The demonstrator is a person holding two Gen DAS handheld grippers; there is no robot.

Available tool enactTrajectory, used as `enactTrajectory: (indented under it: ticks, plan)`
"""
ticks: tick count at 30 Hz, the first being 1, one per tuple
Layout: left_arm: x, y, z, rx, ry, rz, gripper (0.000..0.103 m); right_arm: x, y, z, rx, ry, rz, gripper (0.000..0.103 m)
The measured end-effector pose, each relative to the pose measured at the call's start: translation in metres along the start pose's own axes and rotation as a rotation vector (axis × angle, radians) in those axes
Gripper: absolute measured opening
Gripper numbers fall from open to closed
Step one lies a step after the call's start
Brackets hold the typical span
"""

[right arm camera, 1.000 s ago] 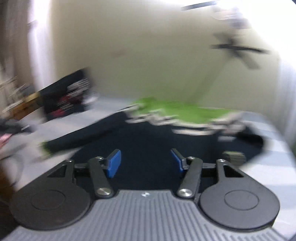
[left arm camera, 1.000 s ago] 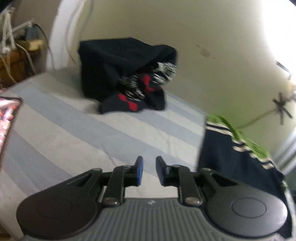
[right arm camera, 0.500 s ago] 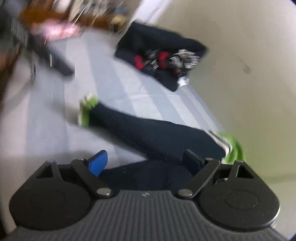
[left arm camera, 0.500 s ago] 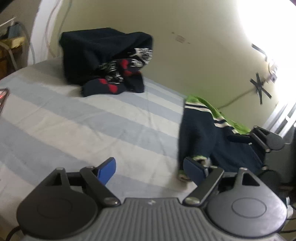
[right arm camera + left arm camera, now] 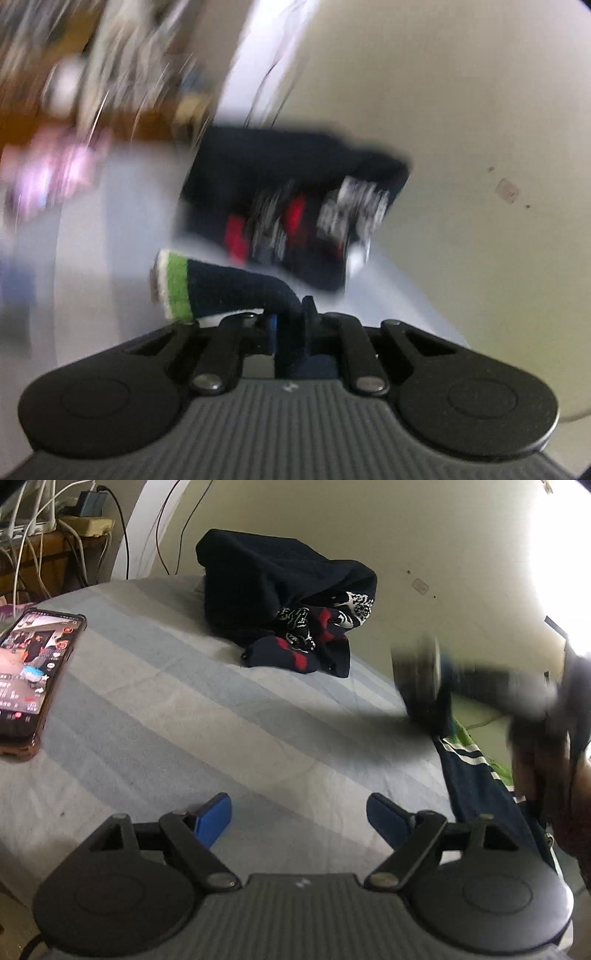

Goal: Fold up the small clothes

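Gripping navy sleeve point(image 5: 236, 286) — right gripper point(image 5: 291, 325) just closed.

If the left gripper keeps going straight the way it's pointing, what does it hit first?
Most likely the bare striped bedsheet: the left gripper tilts down with open jaws and nothing between. The dark clothes pile lies farther along; depth is uncertain.

My left gripper point(image 5: 299, 818) gapes wide over nothing; my right gripper point(image 5: 290, 325) has just clamped onto a sleeve point(image 5: 229, 286).
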State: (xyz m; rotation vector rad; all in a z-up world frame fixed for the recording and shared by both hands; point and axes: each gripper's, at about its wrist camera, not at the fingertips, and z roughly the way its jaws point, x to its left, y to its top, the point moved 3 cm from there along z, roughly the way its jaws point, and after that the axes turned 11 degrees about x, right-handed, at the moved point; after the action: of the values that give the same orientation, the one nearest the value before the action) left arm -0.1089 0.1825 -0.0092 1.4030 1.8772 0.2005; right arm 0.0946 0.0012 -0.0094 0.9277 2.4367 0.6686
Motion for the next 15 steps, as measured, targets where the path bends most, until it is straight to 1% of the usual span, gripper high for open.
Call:
enactTrajectory:
  ticks: [1,2,4,5,6,7,8,10,13,14,15]
  plan:
    - [-0.001,0.000,0.000,0.000,0.000,0.002,0.083,-0.005,0.015,0.003,-0.033,0.028,0.077,0.015]
    - [-0.002,-0.001,-0.001,0.000,-0.004,0.005,0.083,-0.006,0.024,0.007,-0.037,0.055,0.134,0.015]
    - [-0.006,-0.002,-0.001,0.000,-0.016,0.013,0.083,-0.006,0.033,0.027,0.014,0.109,0.206,0.019]
    - [-0.008,-0.003,-0.002,0.000,-0.021,0.019,0.083,-0.004,0.031,0.039,0.060,0.124,0.227,0.026]
    - [-0.010,-0.003,-0.001,-0.001,-0.025,0.025,0.083,-0.003,0.027,0.050,0.109,0.148,0.239,0.045]
    - [-0.011,-0.004,-0.002,-0.001,-0.031,0.031,0.083,-0.001,0.021,0.051,0.141,0.156,0.249,0.054]
    - [-0.012,-0.004,-0.002,-0.001,-0.039,0.037,0.083,-0.001,0.014,0.046,0.143,0.146,0.255,0.062]
    - [-0.015,-0.005,-0.001,0.006,-0.054,0.052,0.083,-0.009,-0.001,0.018,0.104,0.139,0.266,0.062]
    - [-0.020,-0.003,0.004,0.020,-0.072,0.074,0.083,-0.028,-0.035,-0.039,0.027,0.186,0.283,0.065]
    - [-0.022,-0.002,0.007,0.027,-0.079,0.079,0.083,-0.031,-0.049,-0.057,0.011,0.203,0.265,0.067]
    - [-0.025,-0.001,0.010,0.034,-0.087,0.080,0.083,-0.033,-0.065,-0.076,0.009,0.221,0.246,0.070]
